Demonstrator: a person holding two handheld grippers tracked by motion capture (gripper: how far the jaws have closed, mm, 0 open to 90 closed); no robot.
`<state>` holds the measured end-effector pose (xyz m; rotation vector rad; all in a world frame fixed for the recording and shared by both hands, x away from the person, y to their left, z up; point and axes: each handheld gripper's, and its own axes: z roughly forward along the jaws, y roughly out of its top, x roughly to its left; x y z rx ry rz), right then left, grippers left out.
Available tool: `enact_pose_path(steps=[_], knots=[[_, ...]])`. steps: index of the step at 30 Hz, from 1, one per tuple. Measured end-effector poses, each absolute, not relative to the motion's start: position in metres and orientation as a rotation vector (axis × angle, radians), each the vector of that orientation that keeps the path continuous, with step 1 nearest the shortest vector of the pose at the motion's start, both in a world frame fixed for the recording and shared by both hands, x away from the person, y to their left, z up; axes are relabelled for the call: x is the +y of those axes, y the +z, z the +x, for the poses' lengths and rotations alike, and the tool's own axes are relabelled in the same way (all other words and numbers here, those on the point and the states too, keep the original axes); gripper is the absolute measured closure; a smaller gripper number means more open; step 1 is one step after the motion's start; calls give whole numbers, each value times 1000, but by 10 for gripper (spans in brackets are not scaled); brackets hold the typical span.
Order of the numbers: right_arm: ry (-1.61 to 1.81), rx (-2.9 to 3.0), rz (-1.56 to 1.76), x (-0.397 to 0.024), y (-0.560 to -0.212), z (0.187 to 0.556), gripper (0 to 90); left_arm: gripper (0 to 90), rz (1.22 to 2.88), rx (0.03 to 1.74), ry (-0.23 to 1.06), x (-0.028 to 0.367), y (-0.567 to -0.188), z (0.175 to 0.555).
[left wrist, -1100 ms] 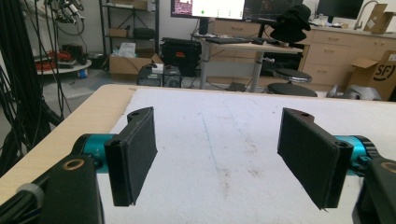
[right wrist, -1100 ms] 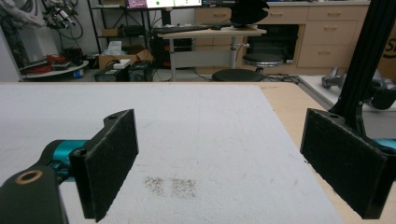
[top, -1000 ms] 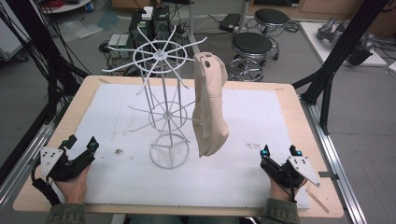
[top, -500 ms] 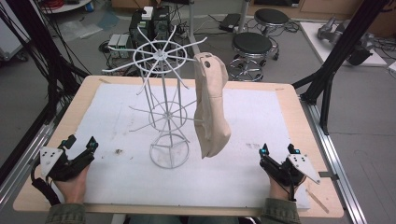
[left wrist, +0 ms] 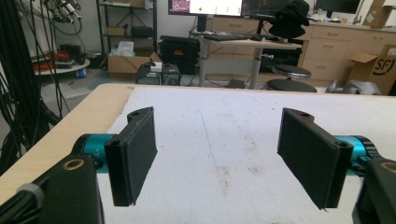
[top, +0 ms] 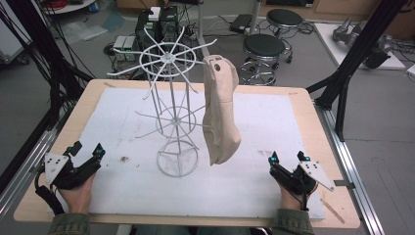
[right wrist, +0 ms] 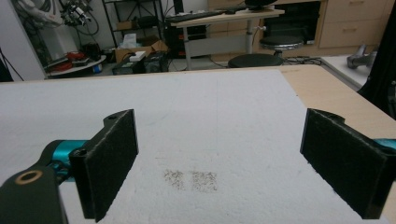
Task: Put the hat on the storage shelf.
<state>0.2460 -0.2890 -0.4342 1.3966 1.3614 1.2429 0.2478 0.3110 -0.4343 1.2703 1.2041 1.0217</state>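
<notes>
In the high view we see a light wooden table (top: 313, 115) covered with a white foam-like mat (top: 264, 127), and on the mat, near its middle, stands a tall white wire rack with spoke-shaped arms (top: 172, 105) on a round wire base. A beige cloth cap (top: 220, 110) hangs from one arm on the right side of this rack; its lower end comes down close to the mat, just beside the round base, but we cannot tell if it touches the mat. We hold the left gripper (top: 85, 152) at the near left corner of the mat, well apart from the rack, and its two black jaws stand wide apart with nothing between them. In the left gripper view, the left gripper (left wrist: 217, 156) shows the same: the flat black pads (left wrist: 133, 156) face each other over bare white mat. The right gripper (top: 288, 159) rests at the near right part of the mat, also well apart from the rack and the cap, and its jaws are spread too. In the right gripper view, the right gripper (right wrist: 219, 163) has its pads (right wrist: 109, 163) far from each other, and a small grey smudge (right wrist: 190, 179) lies on the mat between them. Behind the table, two black round stools (top: 264, 46) stand on the grey floor.
</notes>
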Motion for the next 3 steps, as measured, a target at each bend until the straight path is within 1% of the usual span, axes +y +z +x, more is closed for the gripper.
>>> enact_pose_path(steps=[3], knots=[[1239, 1374, 1393, -288, -434, 246, 102, 281, 1268, 1207, 1021, 311, -434, 248]])
